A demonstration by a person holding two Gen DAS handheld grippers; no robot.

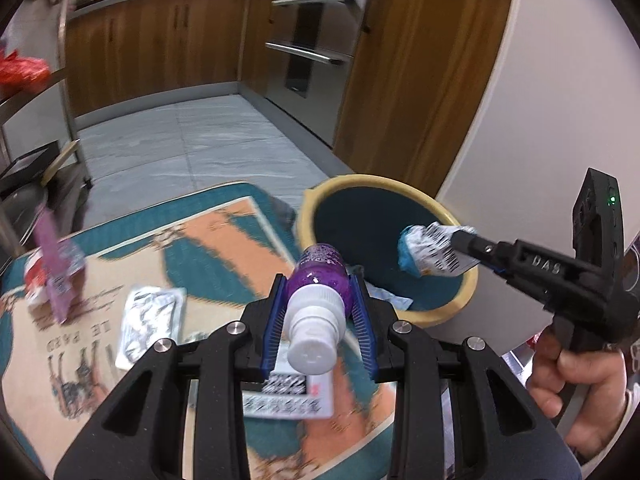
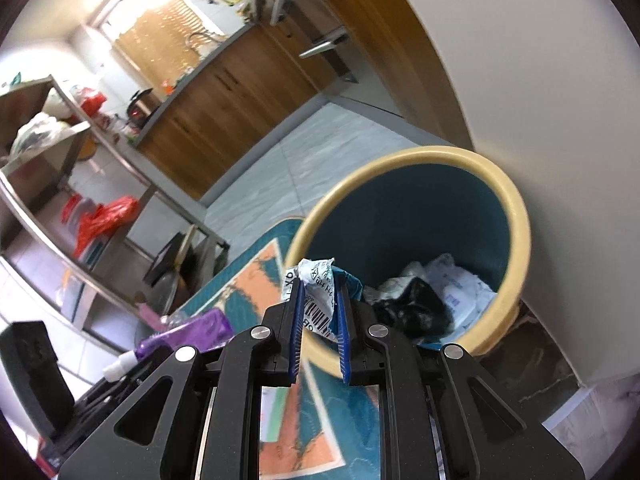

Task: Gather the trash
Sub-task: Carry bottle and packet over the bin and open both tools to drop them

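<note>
Purple bottle (image 1: 320, 276) in left tool (image 1: 320, 304); foil packet (image 1: 150, 326), carton (image 1: 288, 398) on mat (image 1: 224, 232).

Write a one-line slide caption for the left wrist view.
Left gripper holds a purple bottle over the rug while the right gripper carries a crumpled wrapper above the bin.

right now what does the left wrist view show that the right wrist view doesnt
Only the left wrist view: a foil pack and a white label card lying on the mat, and the hand holding the right hand-held gripper.
Only the right wrist view: trash already inside the bin.
Both: the yellow-rimmed bin, purple bottle and crumpled wrapper.
</note>
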